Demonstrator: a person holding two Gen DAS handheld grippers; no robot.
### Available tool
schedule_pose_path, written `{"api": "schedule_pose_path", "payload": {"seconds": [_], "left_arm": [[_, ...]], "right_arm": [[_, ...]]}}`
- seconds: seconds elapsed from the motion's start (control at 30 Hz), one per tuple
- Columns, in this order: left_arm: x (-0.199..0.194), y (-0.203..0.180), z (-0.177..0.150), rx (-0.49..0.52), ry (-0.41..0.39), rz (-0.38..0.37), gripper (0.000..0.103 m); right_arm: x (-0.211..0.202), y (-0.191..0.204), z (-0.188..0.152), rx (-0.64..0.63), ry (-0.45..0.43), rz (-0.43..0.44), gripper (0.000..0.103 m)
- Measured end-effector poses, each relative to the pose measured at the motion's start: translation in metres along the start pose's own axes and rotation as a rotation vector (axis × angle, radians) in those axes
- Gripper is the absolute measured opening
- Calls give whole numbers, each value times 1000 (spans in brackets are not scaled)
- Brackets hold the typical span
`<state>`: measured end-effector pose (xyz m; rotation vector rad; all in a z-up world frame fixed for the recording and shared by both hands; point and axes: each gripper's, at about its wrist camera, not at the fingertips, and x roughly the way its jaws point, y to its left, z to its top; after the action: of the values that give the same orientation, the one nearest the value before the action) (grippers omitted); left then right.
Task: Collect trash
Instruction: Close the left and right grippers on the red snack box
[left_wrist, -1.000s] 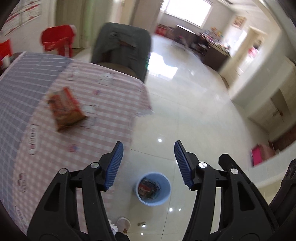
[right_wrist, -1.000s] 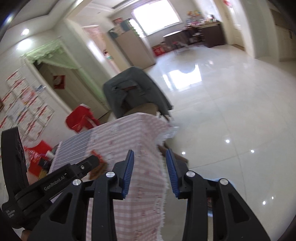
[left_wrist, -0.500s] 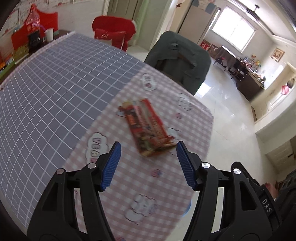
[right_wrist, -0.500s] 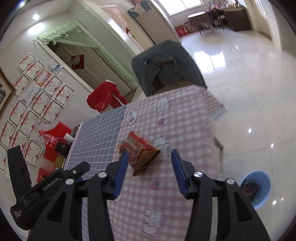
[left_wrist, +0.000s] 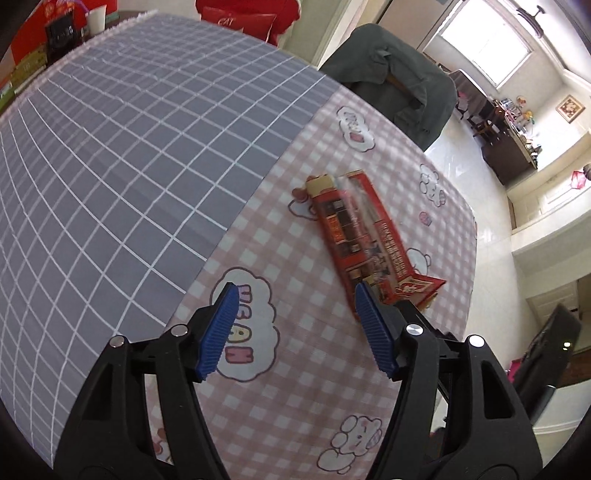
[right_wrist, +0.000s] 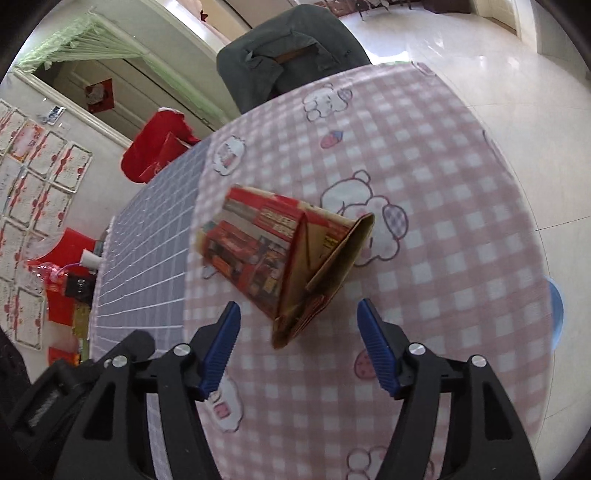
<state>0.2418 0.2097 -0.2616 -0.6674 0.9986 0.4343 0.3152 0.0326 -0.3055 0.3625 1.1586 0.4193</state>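
A flattened red carton (left_wrist: 365, 236) lies on the pink checked part of the tablecloth (left_wrist: 280, 369). In the right wrist view the same carton (right_wrist: 273, 243) shows its torn brown end flap towards me. My left gripper (left_wrist: 293, 295) hovers just left of the carton's near end, jaws opening, nothing between them; its right pad overlaps the carton's edge in the picture. My right gripper (right_wrist: 299, 310) hangs over the carton's near end, jaws opening wide, and the pads press on nothing.
The cloth's grey grid half (left_wrist: 110, 155) spreads to the left. A chair draped in a grey jacket (left_wrist: 391, 70) stands at the table's far side. A blue bin's rim (right_wrist: 556, 314) shows past the table's right edge. Red bags (right_wrist: 159, 147) and boxes stand beyond.
Both grippers swung from the floor and bin over to the table and dropped towards the carton. The right jaws went from nearly shut to wide; the left widened a little.
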Motion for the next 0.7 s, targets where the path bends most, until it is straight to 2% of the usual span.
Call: {"api": "schedule_pose_path", "payload": {"seconds": [0.1, 0.17, 0.2, 0.23, 0.43, 0.6, 0.7], "left_arm": [[8, 7, 1, -13, 10, -14, 66], [12, 11, 2, -23, 18, -17, 67], [14, 13, 2, -29, 21, -21, 67], [16, 15, 2, -36, 24, -24, 67], [26, 20, 4, -76, 35, -54, 68], [35, 21, 3, -95, 28, -49, 70], [36, 18, 1, -102, 14, -80, 70]], "right_arm": [[9, -3, 1, -8, -17, 3, 65], [12, -6, 4, -12, -22, 15, 61], [13, -9, 5, -15, -22, 22, 42], [14, -11, 6, -16, -16, 35, 35], [1, -24, 6, -67, 8, 60, 12], [-8, -53, -4, -40, 50, 102, 11], [-14, -56, -4, -69, 60, 97, 11]]}}
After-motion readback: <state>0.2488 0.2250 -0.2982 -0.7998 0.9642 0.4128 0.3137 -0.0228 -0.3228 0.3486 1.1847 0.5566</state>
